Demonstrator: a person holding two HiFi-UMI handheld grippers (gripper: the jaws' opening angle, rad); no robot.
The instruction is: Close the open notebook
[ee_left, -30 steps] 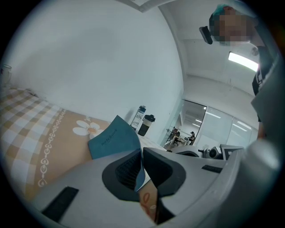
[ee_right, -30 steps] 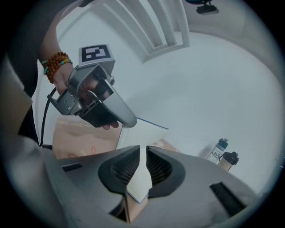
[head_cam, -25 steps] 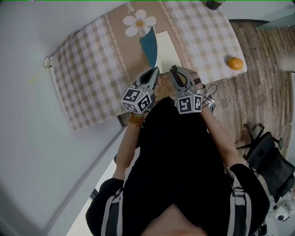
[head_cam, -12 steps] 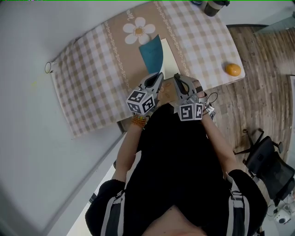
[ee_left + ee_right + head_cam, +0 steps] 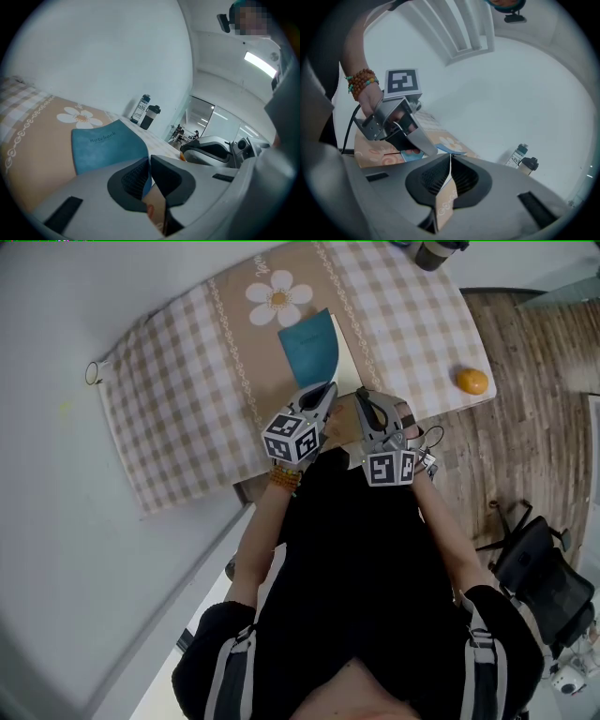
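Notebook (image 5: 309,345) cover swung lower; teal, bowed, title showing.

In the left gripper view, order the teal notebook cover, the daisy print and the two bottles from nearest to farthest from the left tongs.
1. Teal notebook cover: clamped in the left tongs.
2. Daisy print: on the cloth, beyond it, left.
3. Two bottles: at the table's far end.

One notebook (image 5: 309,345), one orange (image 5: 472,381) to its right and two drink bottles (image 5: 140,108) beyond it sit on one tablecloth (image 5: 178,399). Two grippers, left gripper (image 5: 327,390) and right gripper (image 5: 362,396), meet at the notebook's near edge.
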